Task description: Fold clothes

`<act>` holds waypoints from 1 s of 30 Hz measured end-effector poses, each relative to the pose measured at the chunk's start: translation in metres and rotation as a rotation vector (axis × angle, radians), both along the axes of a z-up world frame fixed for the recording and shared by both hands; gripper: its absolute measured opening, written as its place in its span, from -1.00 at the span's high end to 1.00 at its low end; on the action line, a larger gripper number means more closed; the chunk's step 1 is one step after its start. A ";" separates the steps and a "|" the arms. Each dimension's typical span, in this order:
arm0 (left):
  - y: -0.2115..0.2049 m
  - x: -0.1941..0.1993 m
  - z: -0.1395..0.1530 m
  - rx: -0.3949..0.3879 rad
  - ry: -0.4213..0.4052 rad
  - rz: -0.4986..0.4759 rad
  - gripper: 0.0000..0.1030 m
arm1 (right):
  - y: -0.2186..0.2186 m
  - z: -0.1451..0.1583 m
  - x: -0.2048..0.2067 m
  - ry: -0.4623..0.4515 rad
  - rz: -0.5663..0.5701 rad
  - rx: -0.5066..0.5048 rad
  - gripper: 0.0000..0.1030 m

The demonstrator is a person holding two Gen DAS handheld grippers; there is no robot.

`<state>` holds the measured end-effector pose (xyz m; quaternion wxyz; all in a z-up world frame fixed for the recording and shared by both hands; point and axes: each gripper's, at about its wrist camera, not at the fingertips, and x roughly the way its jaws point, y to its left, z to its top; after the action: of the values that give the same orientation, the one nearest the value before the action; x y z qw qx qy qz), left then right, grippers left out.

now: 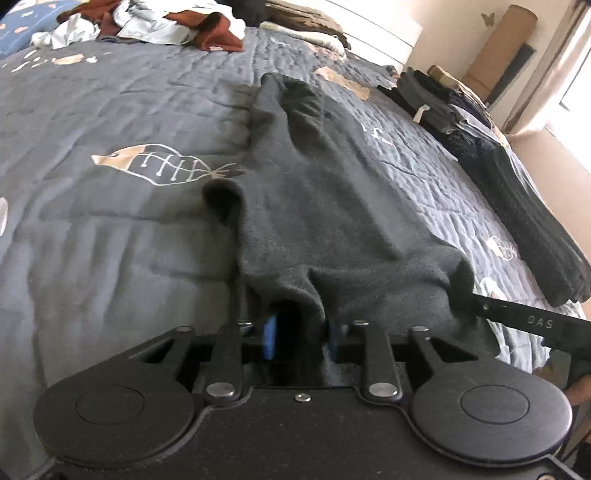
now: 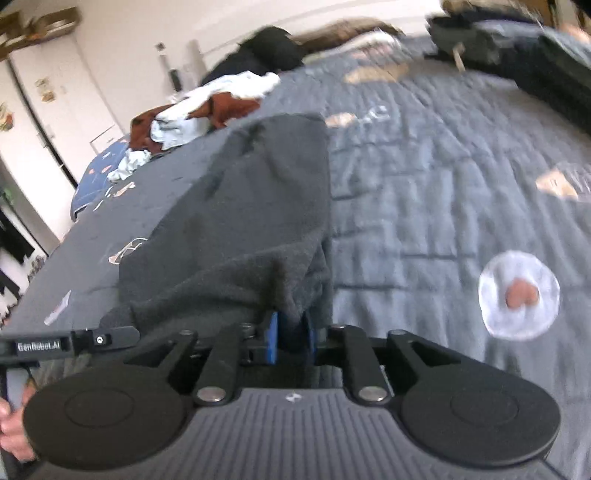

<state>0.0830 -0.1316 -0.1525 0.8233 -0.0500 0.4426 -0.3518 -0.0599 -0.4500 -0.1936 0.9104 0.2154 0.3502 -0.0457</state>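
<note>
— On the quilted bed (image 1: 110, 229), where is the garment?
— Dark grey garment (image 1: 332, 206) lies lengthwise, centre. Left gripper (image 1: 299, 332) and right gripper (image 2: 291, 332) each clamp its near edge, jaws closed on fabric.

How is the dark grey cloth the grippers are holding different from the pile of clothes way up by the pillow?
The dark grey garment is one piece in one colour; the clothes pile mixes brown and pale blue-white pieces. The garment lies stretched out along the bed, its near edge pinched by the left gripper and right gripper; nothing holds the crumpled pile. Both rest on the grey quilt.
</note>
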 end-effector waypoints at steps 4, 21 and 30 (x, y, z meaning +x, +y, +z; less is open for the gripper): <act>0.021 0.006 0.016 -0.062 0.010 0.046 -0.05 | -0.013 0.018 -0.014 -0.003 -0.032 0.024 0.40; -0.029 0.045 0.040 0.056 -0.165 -0.097 -0.04 | -0.021 0.030 0.100 0.027 0.193 -0.113 0.22; -0.070 0.074 0.014 0.122 -0.174 -0.208 -0.04 | -0.035 0.004 0.138 0.078 0.238 -0.080 0.22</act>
<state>0.1573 -0.2016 -0.1380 0.8194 0.0769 0.3928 -0.4105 0.0781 -0.4849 -0.1900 0.9030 0.1341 0.4062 0.0402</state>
